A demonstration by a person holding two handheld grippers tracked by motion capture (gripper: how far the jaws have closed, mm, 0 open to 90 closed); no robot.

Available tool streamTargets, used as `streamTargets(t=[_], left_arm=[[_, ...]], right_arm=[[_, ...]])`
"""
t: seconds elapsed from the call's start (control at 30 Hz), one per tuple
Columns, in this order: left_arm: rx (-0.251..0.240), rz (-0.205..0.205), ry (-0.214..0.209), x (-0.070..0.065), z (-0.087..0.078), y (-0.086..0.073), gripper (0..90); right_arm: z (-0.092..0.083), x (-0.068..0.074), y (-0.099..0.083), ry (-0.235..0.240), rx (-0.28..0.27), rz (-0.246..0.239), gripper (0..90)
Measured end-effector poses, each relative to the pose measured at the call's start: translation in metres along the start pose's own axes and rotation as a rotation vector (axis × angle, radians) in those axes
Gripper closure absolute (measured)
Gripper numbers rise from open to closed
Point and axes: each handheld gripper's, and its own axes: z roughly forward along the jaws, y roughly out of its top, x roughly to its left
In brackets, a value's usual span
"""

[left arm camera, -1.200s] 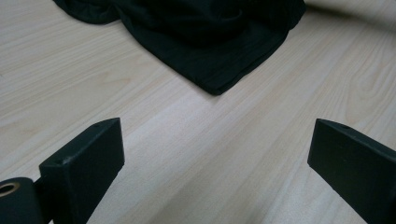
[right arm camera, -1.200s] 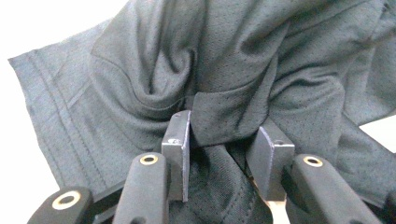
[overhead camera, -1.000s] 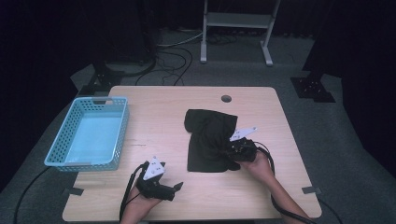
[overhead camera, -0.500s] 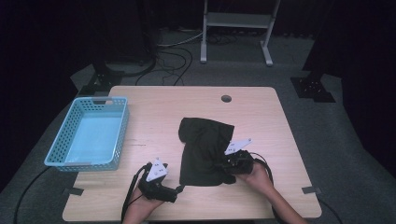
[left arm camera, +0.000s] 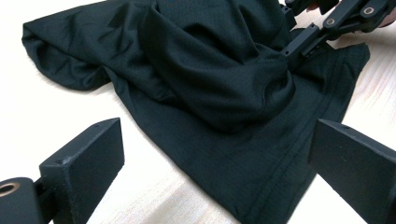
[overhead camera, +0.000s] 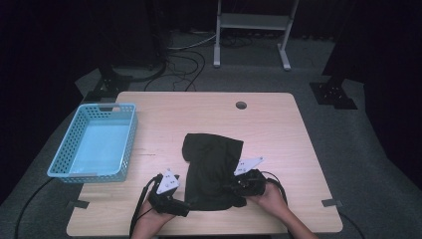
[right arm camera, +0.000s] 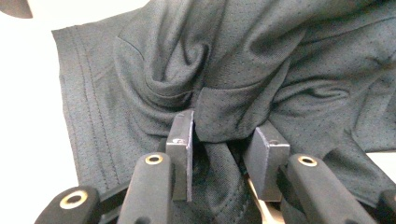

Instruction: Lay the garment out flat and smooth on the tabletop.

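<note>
Currently I've got the right gripper (right arm camera: 224, 149) clamped on a bunched fold of the black cloth (overhead camera: 213, 169) at the table's (overhead camera: 278, 124) near-centre, left gripper (left arm camera: 215, 186) jaws apart, resting beside its hem.

The right gripper's (right arm camera: 224, 156) pad faces are buried in the black garment's (right arm camera: 280, 60) folds, so contact cannot be judged.

Overhead light fell on the bench (overhead camera: 278, 129) alone; the floor and room around it sank into near-black. The high view looked soft and grainy. In both claw views the wood blew out to white glare, while the dark cloth (left arm camera: 210, 84) kept its weave sharp. The nearest black jaws blurred slightly.
</note>
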Motion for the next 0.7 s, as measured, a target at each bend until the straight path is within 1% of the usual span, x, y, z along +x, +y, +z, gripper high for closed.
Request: streamTargets(t=[0.4,0.6,0.67,0.7], left_arm=[[-0.005,0.002,0.001,0.000,-0.001,0.000,2.6],[-0.002,0.004,-0.003,-0.001,0.000,0.000,2.6],[-0.002,0.009,-0.004,-0.002,0.000,0.000,2.6],[-0.004,0.010,-0.005,-0.002,0.000,0.001,2.6]], right_arm=[[0.003,0.014,0.001,0.020,-0.008,0.003,65.7],[0.004,0.021,0.001,0.037,-0.010,0.003,65.6],[0.004,0.023,0.002,0.048,0.001,-0.002,62.5],[0.003,0.023,0.003,0.058,0.009,-0.005,57.8]])
